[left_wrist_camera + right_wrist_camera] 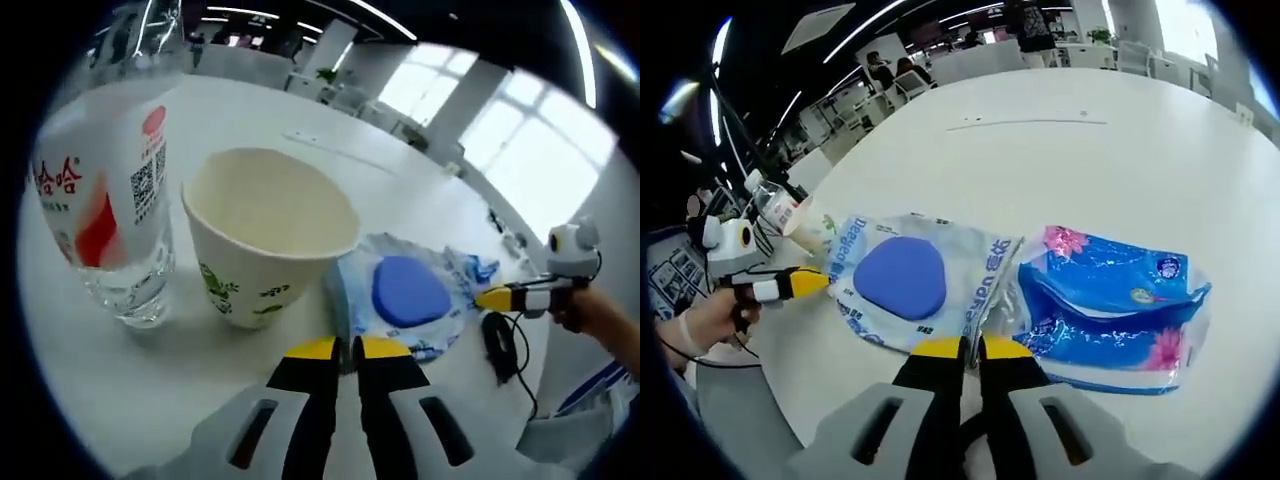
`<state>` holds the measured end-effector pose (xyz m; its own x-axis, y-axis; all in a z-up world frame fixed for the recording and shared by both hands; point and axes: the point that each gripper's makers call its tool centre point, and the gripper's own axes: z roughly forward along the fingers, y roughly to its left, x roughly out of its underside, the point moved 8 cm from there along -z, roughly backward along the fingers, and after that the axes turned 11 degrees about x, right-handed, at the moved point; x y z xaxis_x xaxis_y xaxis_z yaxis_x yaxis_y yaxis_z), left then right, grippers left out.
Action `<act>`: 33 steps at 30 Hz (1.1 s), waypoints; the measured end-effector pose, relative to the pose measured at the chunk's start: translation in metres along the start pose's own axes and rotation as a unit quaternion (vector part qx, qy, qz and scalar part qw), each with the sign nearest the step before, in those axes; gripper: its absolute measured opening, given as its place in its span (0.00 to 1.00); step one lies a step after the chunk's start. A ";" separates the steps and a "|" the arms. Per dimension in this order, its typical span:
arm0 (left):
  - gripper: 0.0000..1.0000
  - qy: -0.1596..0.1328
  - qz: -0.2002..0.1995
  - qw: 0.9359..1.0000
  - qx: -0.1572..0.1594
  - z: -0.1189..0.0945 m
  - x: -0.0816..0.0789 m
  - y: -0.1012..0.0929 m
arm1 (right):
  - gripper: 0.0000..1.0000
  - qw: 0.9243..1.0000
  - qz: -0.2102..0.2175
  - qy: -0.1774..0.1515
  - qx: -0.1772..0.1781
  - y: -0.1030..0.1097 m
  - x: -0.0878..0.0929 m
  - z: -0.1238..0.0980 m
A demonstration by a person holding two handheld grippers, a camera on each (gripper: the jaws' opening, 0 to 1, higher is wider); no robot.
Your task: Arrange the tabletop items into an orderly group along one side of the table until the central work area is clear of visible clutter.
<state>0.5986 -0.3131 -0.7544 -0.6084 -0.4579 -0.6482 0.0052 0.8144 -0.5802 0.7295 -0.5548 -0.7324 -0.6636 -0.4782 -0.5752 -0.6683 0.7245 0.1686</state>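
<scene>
A wet-wipes pack (pixel 405 290) (pixel 902 278) with a blue lid lies flat on the white table (pixel 400 180). A blue tissue pack (pixel 1110 300) (pixel 472 266) lies against it. A paper cup (pixel 268 240) and a clear water bottle (pixel 108 215) stand upright side by side, close in front of my left gripper (pixel 340 348). That gripper is shut with nothing in it, its tips near the wipes pack's edge. My right gripper (pixel 962 348) (pixel 492 297) is shut too, its tips at the opposite edge of the wipes pack, where the two packs meet. I cannot tell whether it pinches any film.
A black cable (pixel 500 345) lies near the table edge by the right gripper. A hand (pixel 700 320) holds the left gripper (pixel 800 284) at the table's edge. The far table surface (pixel 1070 150) is bare white. Desks and chairs stand beyond.
</scene>
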 end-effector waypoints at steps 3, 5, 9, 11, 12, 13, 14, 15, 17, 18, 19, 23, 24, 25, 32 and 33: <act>0.04 -0.005 0.000 1.000 0.001 -0.003 0.000 0.000 | 0.06 1.000 0.003 -0.002 0.001 -0.001 0.001 -0.002; 0.07 -0.010 -0.002 1.000 0.003 -0.005 -0.001 0.000 | 0.06 1.000 0.008 -0.002 0.001 -0.001 0.001 -0.004; 0.11 -0.011 0.004 1.000 0.005 -0.008 -0.002 -0.003 | 0.08 1.000 0.010 -0.005 0.002 -0.002 0.002 -0.009; 0.13 -0.012 0.003 1.000 0.006 -0.010 -0.001 -0.004 | 0.09 1.000 0.011 -0.008 0.002 -0.002 0.003 -0.012; 0.14 -0.012 0.004 1.000 0.008 -0.011 -0.001 -0.006 | 0.09 1.000 0.012 -0.008 0.003 -0.002 0.004 -0.014; 0.15 -0.012 0.005 1.000 0.009 -0.012 0.000 -0.007 | 0.10 1.000 0.012 -0.008 0.003 -0.002 0.005 -0.015; 0.16 -0.011 0.006 1.000 0.011 -0.013 0.000 -0.009 | 0.10 1.000 0.011 -0.009 0.002 -0.002 0.005 -0.016; 0.17 -0.008 0.007 1.000 0.015 -0.015 0.001 -0.011 | 0.11 1.000 0.011 -0.009 0.002 -0.002 0.006 -0.017; 0.19 -0.010 0.009 1.000 0.022 -0.019 0.001 -0.014 | 0.13 1.000 -0.004 -0.019 -0.006 0.000 0.007 -0.021; 0.21 -0.010 0.010 1.000 0.025 -0.021 0.001 -0.015 | 0.14 1.000 -0.006 -0.025 -0.006 0.000 0.007 -0.023; 0.22 -0.007 0.010 0.999 0.030 -0.023 0.001 -0.016 | 0.15 0.999 -0.020 -0.032 -0.012 0.002 0.008 -0.025; 0.28 -0.004 0.019 0.999 0.036 -0.029 0.002 -0.016 | 0.20 0.999 -0.025 -0.040 -0.013 0.003 0.012 -0.028; 0.29 -0.005 0.023 0.999 0.037 -0.032 0.002 -0.017 | 0.22 0.999 -0.025 -0.043 -0.014 0.003 0.014 -0.029; 0.30 -0.004 0.027 0.999 0.039 -0.033 0.002 -0.018 | 0.24 0.999 -0.025 -0.046 -0.015 0.004 0.015 -0.031; 0.41 -0.010 0.040 0.999 0.035 -0.050 0.002 -0.016 | 0.44 0.996 -0.051 -0.075 -0.019 0.008 0.020 -0.039; 0.44 -0.013 0.041 0.998 0.039 -0.053 0.002 -0.018 | 0.46 0.995 -0.049 -0.081 -0.016 0.009 0.021 -0.041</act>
<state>0.5553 -0.3097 -0.7196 -0.5828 -0.4004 -0.7071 0.1171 0.8197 -0.5607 0.6960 -0.5791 -0.7099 -0.5328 -0.4581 -0.7115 -0.7399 0.6602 0.1290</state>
